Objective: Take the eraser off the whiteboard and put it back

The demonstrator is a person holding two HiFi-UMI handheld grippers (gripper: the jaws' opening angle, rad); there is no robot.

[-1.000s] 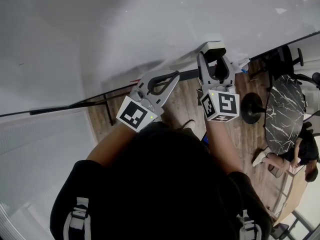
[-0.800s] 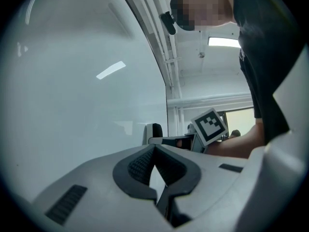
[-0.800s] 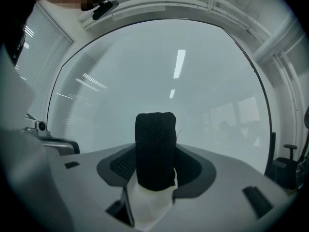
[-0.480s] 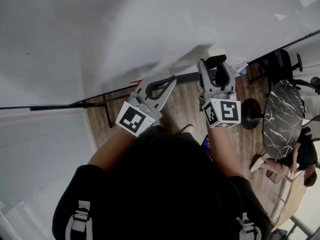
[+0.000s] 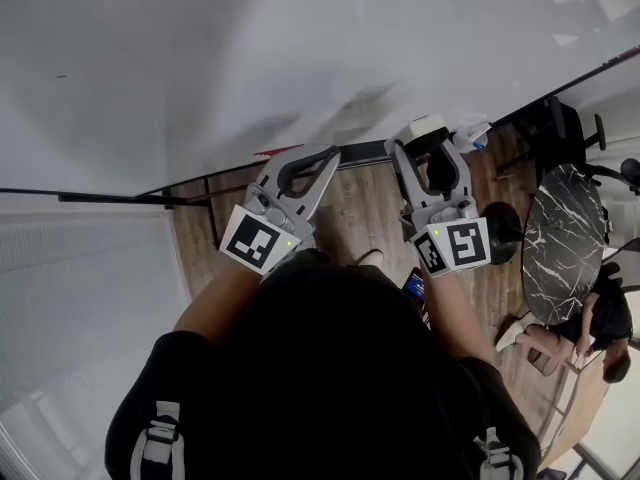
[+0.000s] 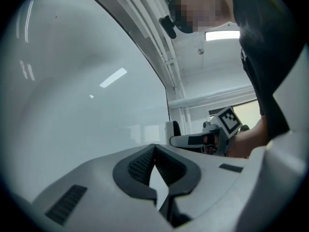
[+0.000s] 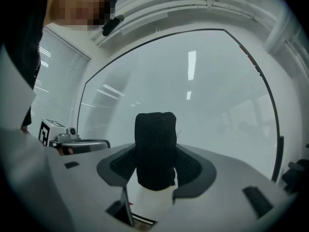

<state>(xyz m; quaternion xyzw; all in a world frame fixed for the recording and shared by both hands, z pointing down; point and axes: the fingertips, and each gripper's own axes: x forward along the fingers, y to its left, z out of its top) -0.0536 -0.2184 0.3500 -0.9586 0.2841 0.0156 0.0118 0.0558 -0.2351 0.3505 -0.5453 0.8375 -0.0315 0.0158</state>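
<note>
right gripper: clamped on the eraser, pads pressed to both its sides, dark felt end standing up between them. held level, facing the whiteboard, close to the whiteboard's lower edge. eraser itself: in that grip, in front of the whiteboard's lower part. looks just clear of the surface, but cannot rule out contact from either view. left gripper: closed on nothing, tips together, also near the whiteboard's lower edge, beside the right gripper and apart from it.

step in hand, as a judgement: first half done, with the eraser off the whiteboard and carried in the clamp. second half, the return, not yet done.

next move, again as a judgement: bring the eraser squarely back to the whiteboard, flat face parallel to the surface, not corner first. press gently until seated. keep the clamp firm all the way in; otherwise, risk of a drop below the whiteboard's lower edge. part the pads only after seating, then draw straight back from the whiteboard to avoid dragging the eraser off. no call for the left gripper here; keep it clear of the whiteboard.
</note>
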